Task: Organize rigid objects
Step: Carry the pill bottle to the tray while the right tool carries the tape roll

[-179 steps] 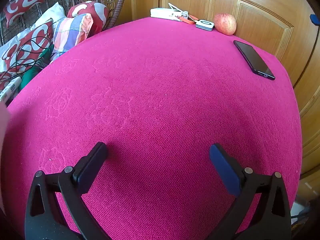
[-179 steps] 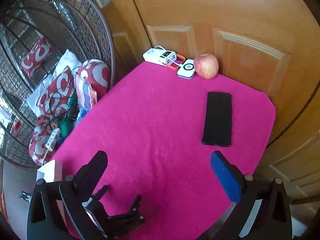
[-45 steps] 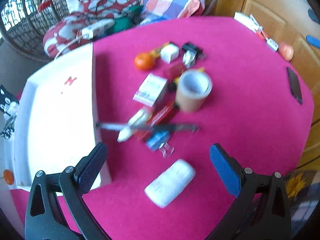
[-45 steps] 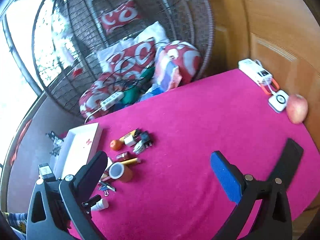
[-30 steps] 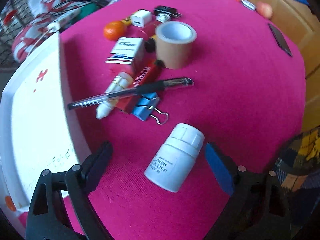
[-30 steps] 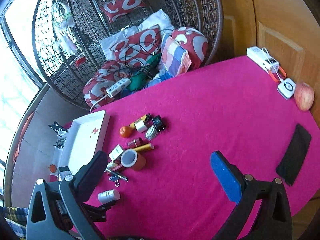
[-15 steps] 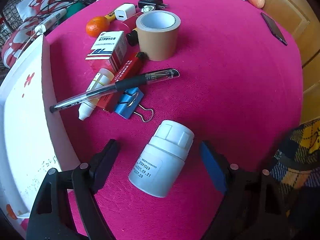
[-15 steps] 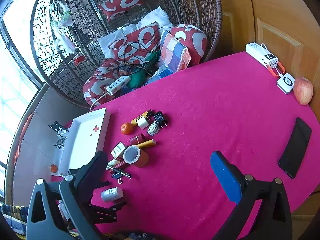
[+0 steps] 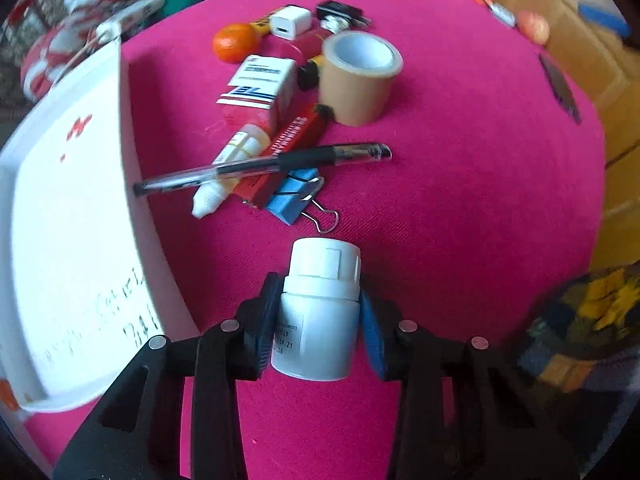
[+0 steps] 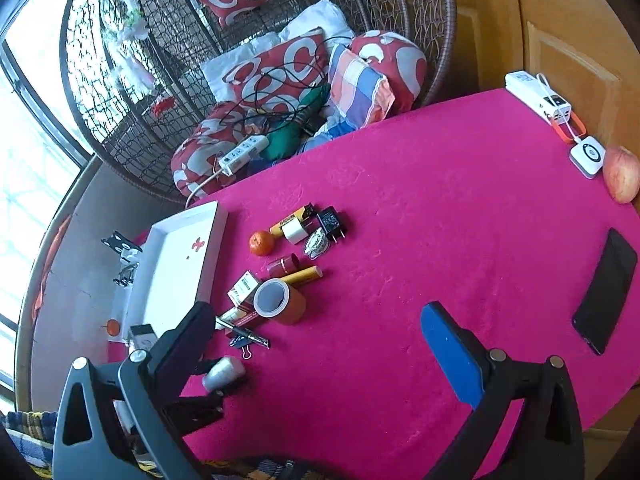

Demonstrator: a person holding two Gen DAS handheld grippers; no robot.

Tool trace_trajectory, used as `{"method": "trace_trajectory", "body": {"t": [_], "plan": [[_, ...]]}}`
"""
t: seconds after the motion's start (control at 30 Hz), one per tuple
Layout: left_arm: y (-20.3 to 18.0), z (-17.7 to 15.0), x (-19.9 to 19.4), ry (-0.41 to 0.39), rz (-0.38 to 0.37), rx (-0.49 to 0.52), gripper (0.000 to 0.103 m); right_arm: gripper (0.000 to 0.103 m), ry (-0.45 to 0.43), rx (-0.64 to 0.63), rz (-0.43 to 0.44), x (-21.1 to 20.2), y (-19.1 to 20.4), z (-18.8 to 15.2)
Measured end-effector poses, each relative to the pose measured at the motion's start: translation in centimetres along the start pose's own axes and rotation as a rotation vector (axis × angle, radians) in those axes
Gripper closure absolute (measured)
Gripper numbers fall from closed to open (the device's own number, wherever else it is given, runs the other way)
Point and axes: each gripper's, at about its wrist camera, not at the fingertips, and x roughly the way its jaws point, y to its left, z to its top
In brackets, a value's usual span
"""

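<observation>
Left tool (image 9: 320, 332) is pitched steeply down at the counter (image 9: 460, 208), near edge. Its jaws have just been closing and are now pinched on the white bottle (image 9: 318, 312): black pad on the bottle's left side, blue pad on its right, both touching the body just below the cap. The bottle is lying on the pink cloth, cap pointing away toward the clutter.

Just beyond the cap a blue binder clip (image 9: 294, 202) is seen, apart from the bottle. A black pen (image 9: 260, 166) is laid across a red stick (image 9: 290, 150) and a small dropper bottle (image 9: 230, 174). Farther off: a red-and-white box (image 9: 258, 88), a tape roll (image 9: 360, 78) standing on its edge face, an orange (image 9: 236, 42), a white charger cube (image 9: 290, 24). The white tray (image 9: 60, 240) is placed to the left, its wall just beside the pen's tip.

Right tool (image 10: 316, 328) is held higher, tilted down less steeply, well apart from the clutter. Its jaws are spread wide with nothing between them. From that view the left tool is seen low at the near left, clamped on the bottle, partly hidden by the right tool's black finger (image 10: 180, 344). A black phone (image 10: 606, 296) and an apple (image 10: 620, 174) are lying at the far right.
</observation>
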Motion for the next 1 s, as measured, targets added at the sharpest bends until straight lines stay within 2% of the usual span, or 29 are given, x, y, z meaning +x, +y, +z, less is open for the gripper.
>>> {"method": "trace_trajectory", "body": {"t": [0.13, 0.17, 0.2, 0.27, 0.43, 0.57, 0.7, 0.77, 0.83, 0.9, 1.0], "plan": [[0.9, 0.0, -3.0, -0.065, 0.005, -0.050, 0.066, 0.001, 0.049, -0.090, -0.019, 3.0, 1.1, 0.1], [1.2, 0.1, -4.0, -0.086, 0.008, -0.064, 0.066, 0.002, 0.070, -0.126, -0.017, 4.1, 1.7, 0.1], [1.5, 0.3, -4.8, -0.104, 0.013, -0.078, 0.066, 0.007, 0.092, -0.153, -0.009, 5.2, 2.3, 0.1], [2.1, 0.5, -7.0, -0.148, 0.028, -0.112, 0.066, 0.009, 0.131, -0.203, 0.009, 7.2, 3.6, 0.1], [3.7, 1.5, -12.8, -0.260, 0.101, -0.217, 0.066, 0.009, 0.206, -0.317, 0.018, 12.2, 6.8, -0.2], [5.9, 2.6, -18.3, -0.384, 0.153, -0.350, 0.066, 0.009, 0.247, -0.369, -0.032, 15.2, 7.6, -0.2], [6.8, 3.2, -21.9, -0.473, 0.205, -0.406, 0.066, 0.009, 0.283, -0.387, -0.063, 17.4, 7.7, -0.3], [6.9, 3.2, -23.0, -0.501, 0.208, -0.414, 0.066, 0.017, 0.301, -0.390, -0.044, 18.0, 7.9, -0.5], [6.9, 3.3, -23.6, -0.511, 0.202, -0.417, 0.066, 0.042, 0.330, -0.417, -0.047, 18.6, 8.2, -0.9], [6.6, 3.4, -23.8, -0.512, 0.203, -0.407, 0.066, 0.048, 0.340, -0.440, -0.070, 19.0, 8.3, -1.2], [6.6, 3.2, -24.1, -0.514, 0.200, -0.402, 0.066, 0.049, 0.324, -0.410, -0.051, 18.3, 7.6, -1.1]]}}
